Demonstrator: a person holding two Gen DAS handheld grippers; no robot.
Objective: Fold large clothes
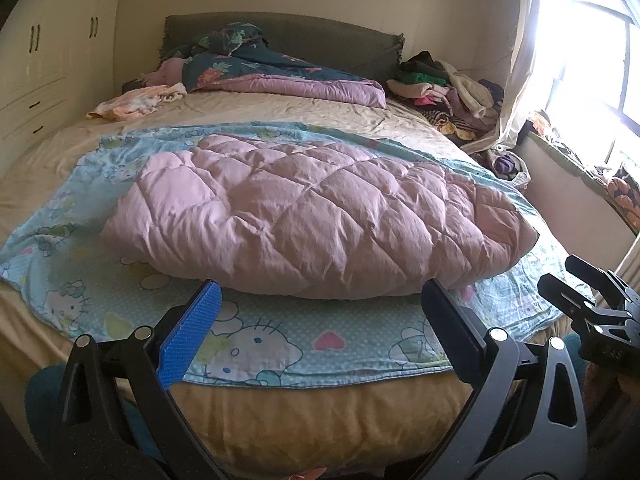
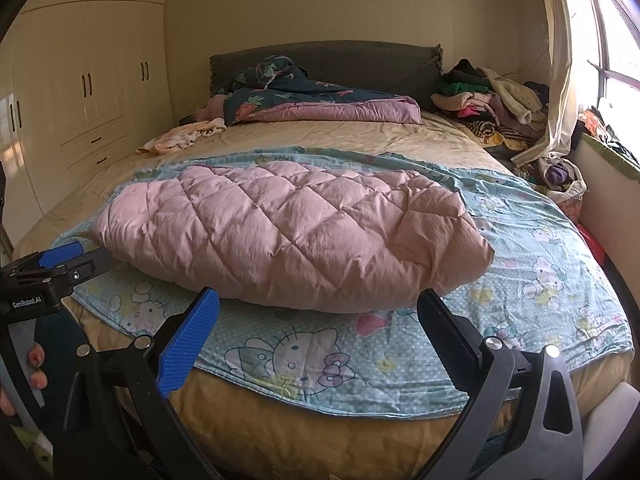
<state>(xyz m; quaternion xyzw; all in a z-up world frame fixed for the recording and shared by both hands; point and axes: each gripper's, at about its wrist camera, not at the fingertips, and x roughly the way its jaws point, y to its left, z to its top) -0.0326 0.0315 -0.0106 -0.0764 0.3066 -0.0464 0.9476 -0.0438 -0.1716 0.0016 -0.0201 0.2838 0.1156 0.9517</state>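
A pink quilted comforter (image 1: 316,212) (image 2: 288,236) lies folded in a puffy bundle across the bed. Under it a light-blue cartoon-cat sheet (image 1: 264,344) (image 2: 532,272) is spread flat, reaching the foot of the mattress. My left gripper (image 1: 320,300) hangs open just short of the bundle's near edge, with nothing between its fingers. My right gripper (image 2: 320,308) is open too, near the same edge and empty. In the left wrist view the right gripper (image 1: 576,280) shows at the far right. The left gripper (image 2: 76,254) appears at the left edge of the right wrist view.
A beige-sheeted bed (image 1: 280,108) fills the room. A dark floral duvet (image 1: 256,68) sits by the grey headboard (image 2: 340,64). A clothes pile (image 2: 492,100) lies at the right, a small peach garment (image 2: 180,138) at the left. Wardrobes (image 2: 88,92) stand left, a window (image 2: 616,60) right.
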